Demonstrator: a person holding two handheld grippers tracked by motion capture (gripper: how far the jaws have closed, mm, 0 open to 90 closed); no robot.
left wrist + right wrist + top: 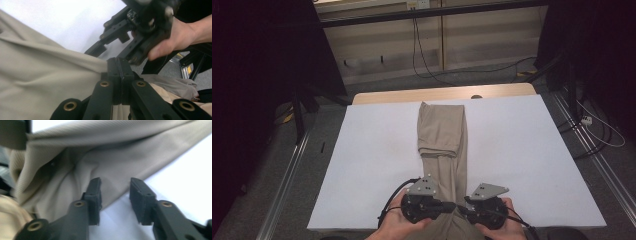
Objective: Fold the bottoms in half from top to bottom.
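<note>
A: Where are the trousers (443,142)?

B: Lengthwise down the middle of the white table (522,150), far part folded back, near end hanging off the table's near edge.

A: Left gripper (119,65)?

B: Jaws pinched tight on the trouser fabric at that near end.

A: Right gripper (115,185)?

B: Jaws parted, nothing clamped, tips at the fabric's edge.

Bright tabletop, dark surroundings, blurred close-ups.

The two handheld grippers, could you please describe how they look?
The left gripper and the right gripper are black, each topped by a grey three-cornered plate and trailing a black cable. Their black jaw arms carry brass-coloured rivets. Bare hands hold them; no sleeves are visible.
</note>
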